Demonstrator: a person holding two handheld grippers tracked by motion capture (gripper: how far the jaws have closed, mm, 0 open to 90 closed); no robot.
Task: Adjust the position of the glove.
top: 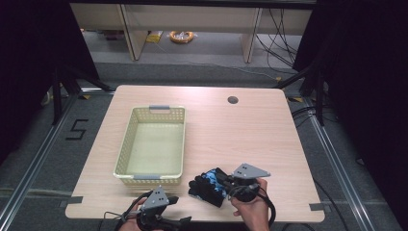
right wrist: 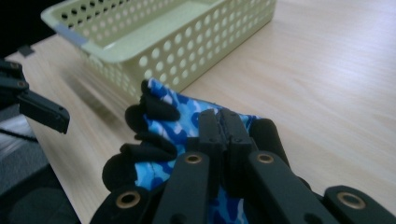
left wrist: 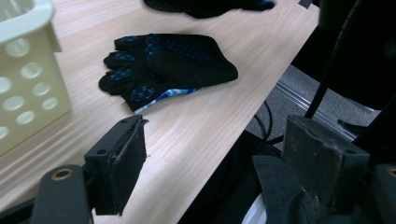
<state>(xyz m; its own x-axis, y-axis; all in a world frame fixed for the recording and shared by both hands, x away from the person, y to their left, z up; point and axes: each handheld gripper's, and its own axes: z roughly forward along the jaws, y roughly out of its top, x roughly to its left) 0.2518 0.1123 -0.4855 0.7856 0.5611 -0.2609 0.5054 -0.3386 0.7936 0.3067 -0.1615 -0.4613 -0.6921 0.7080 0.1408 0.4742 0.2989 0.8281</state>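
Each black gripper, left gripper (top: 169, 198) and right gripper (top: 222, 181), carried a grey three-cornered plate, brass-coloured pivot pins and a trailing black cable.

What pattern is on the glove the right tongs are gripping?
Blue camouflage with black fingers on the glove; clearest in the right gripper view.

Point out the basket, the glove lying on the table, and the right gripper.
basket (top: 129, 144), high view, left wall.
glove on the table (left wrist: 187, 58), left gripper view, palm.
right gripper (right wrist: 224, 123), right gripper view, closed jaw tips.

The basket (top: 152, 144) sits on the left half of the table (top: 240, 130). A glove (top: 208, 185) lies just right of its near corner, by the table's front edge. The right gripper (top: 222, 182) is on the glove, and the left gripper (top: 171, 199) is in front of the basket.
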